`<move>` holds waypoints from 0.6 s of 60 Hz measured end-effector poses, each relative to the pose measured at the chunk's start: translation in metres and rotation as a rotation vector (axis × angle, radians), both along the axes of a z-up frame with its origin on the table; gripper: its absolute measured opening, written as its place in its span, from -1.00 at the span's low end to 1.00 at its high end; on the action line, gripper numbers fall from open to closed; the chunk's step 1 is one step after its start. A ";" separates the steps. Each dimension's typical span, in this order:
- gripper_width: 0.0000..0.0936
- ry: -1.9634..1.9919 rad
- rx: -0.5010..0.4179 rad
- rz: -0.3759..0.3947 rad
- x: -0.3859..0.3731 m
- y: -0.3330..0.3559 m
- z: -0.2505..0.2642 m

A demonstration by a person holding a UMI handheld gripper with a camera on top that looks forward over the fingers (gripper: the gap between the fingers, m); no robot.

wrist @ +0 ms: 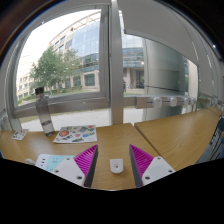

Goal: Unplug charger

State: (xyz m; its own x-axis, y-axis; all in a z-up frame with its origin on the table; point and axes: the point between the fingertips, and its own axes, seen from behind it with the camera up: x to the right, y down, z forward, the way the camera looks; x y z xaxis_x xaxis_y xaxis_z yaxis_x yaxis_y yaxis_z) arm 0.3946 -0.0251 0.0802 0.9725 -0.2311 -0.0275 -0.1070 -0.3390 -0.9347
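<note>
Charger (117, 166) is seen as a small white block lying on the wooden table (170, 135), between the two fingers of the gripper (113, 160) with a gap at each side. The fingers are spread fairly wide, their magenta pads (87, 157) turned inward and touching nothing. Whether the block sits in a socket set into the tabletop cannot be told.

The approach step is judged to be in hand: the fingers are lined up about the charger but no grasp has been made. The next move would call for the fingers to be eased forward and down, closed on the block's two sides, and then drawn straight out along the plug's axis.

Just ahead of the left finger and to its left, a pale blue item (46, 160) lies on the table, close enough to be brushed. Beyond it, a printed sheet (75, 133) lies flat. To the right of the fingers, open tabletop is available up to the seam where two tables meet. Farthest off, a window (90, 60) with buildings outside is seen.
</note>
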 end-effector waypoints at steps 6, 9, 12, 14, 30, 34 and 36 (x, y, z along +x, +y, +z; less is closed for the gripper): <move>0.58 0.008 0.082 0.019 -0.027 -0.017 0.052; 0.62 0.015 0.112 0.032 -0.044 -0.027 0.072; 0.64 0.022 0.138 0.049 -0.065 -0.042 0.088; 0.66 0.023 0.149 0.057 -0.083 -0.050 0.094; 0.70 0.020 0.031 0.148 -0.238 -0.120 0.034; 0.71 0.024 -0.011 0.182 -0.276 -0.134 0.013; 0.72 0.032 -0.029 0.202 -0.299 -0.141 0.004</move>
State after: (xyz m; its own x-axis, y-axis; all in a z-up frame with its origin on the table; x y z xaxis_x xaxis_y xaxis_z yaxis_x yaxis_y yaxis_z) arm 0.0959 -0.1663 0.0839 0.9979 -0.0329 -0.0552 -0.0636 -0.3829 -0.9216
